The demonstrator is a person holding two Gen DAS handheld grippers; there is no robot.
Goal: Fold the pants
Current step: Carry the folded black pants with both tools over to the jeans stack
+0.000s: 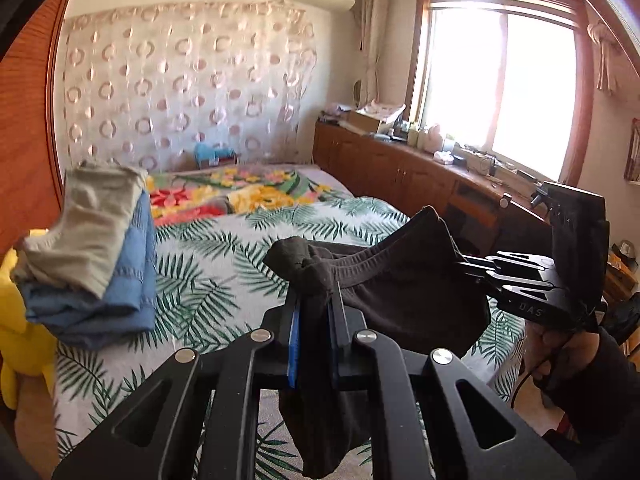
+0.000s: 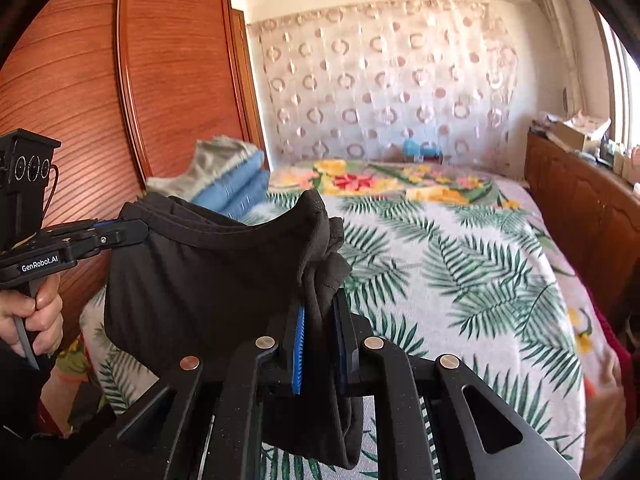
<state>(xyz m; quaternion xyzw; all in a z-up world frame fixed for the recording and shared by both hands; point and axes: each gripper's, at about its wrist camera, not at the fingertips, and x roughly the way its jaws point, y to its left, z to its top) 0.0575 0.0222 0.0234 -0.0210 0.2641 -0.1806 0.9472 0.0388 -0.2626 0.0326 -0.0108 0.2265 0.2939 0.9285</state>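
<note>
- while both claws grip it, the dark pants (image 1: 404, 280) hang stretched in the air above the bed (image 1: 224, 248), waistband up and the cloth sagging between the two holds.
- the left claw (image 1: 316, 300) is closed tight on one bunched end of the waistband, with fabric pinched between its blue pads and more of it trailing down below the fingers.
- the right claw (image 2: 320, 312) is likewise clamped on the other bunched end, a wad of cloth rising above its fingertips.
- from the right wrist view, the left claw (image 2: 120, 232) bites the far corner of the pants (image 2: 192, 280); from the left wrist view, the right claw (image 1: 476, 268) does the same.
- the bed carries a palm-leaf sheet and, further back, a floral blanket (image 1: 240, 192).
- a stack of folded clothes (image 1: 92, 256), beige on blue, lies at the bed's left side near the wooden wardrobe (image 2: 80, 100).
- a wooden cabinet (image 1: 400, 172) runs under the bright window (image 1: 500, 88).
</note>
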